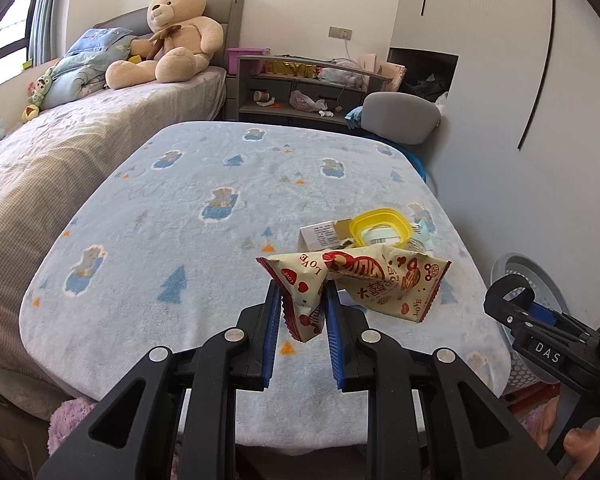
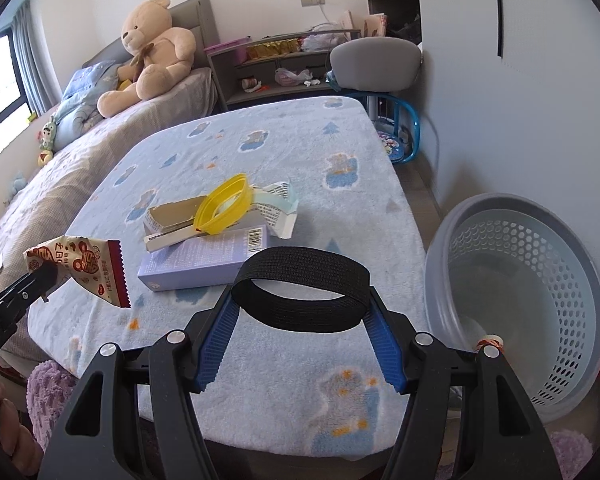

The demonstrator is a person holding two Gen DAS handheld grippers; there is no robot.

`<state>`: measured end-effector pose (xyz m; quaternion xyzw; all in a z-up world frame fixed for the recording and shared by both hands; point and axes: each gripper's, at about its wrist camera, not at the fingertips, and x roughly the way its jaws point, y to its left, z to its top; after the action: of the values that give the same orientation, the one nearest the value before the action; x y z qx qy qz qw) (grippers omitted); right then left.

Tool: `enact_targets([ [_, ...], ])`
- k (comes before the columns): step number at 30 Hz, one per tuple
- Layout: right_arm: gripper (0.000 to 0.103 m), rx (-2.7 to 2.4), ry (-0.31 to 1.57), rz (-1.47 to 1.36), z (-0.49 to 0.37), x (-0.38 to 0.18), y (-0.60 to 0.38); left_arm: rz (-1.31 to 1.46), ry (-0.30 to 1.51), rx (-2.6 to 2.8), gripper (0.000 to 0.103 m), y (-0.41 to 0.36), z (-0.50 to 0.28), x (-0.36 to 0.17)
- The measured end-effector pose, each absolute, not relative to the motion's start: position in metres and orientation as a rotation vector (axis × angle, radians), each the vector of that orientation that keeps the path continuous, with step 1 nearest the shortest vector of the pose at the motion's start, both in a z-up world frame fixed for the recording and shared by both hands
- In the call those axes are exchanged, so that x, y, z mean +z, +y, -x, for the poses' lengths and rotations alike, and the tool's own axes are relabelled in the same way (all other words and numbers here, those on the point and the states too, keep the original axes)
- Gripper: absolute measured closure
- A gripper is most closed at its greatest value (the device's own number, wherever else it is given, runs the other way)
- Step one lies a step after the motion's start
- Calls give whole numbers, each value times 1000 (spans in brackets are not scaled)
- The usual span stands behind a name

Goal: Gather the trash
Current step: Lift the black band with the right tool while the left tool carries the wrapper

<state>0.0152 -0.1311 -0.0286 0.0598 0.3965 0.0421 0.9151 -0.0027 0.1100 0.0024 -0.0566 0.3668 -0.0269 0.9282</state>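
Observation:
My left gripper [image 1: 302, 292] is shut on a crumpled cream-and-red snack wrapper [image 1: 364, 276], held up above the blue blanket-covered table [image 1: 160, 208]. The right wrist view shows that wrapper [image 2: 88, 268] at the far left, with the left gripper [image 2: 40, 276] on it. My right gripper [image 2: 302, 300] is shut on a black elastic band [image 2: 300, 268], a loop squeezed between its blue pads. More trash lies in a pile on the table: a yellow lid [image 2: 224, 208], a purple box [image 2: 208, 260], torn cardboard [image 2: 176, 212] and printed paper [image 2: 280, 212].
A grey perforated basket [image 2: 520, 280] stands on the floor to the right of the table, by the wall. A bed with a large teddy bear [image 1: 172, 36] runs along the left. Behind the table are a grey chair [image 2: 374, 64] and cluttered shelves [image 1: 300, 88].

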Motion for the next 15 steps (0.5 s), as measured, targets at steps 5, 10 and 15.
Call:
enact_targets([
  [5,41,64,796,-116,-8,-20,-154,103,753,-96,82,82,-2,6],
  [10,41,41,776,-126,-2,-14,-179,89,758,-149,82,52,-8,9],
  [15,41,15,770,-149,4,-15,-206,73,773,-195,82,23,-14,9],
])
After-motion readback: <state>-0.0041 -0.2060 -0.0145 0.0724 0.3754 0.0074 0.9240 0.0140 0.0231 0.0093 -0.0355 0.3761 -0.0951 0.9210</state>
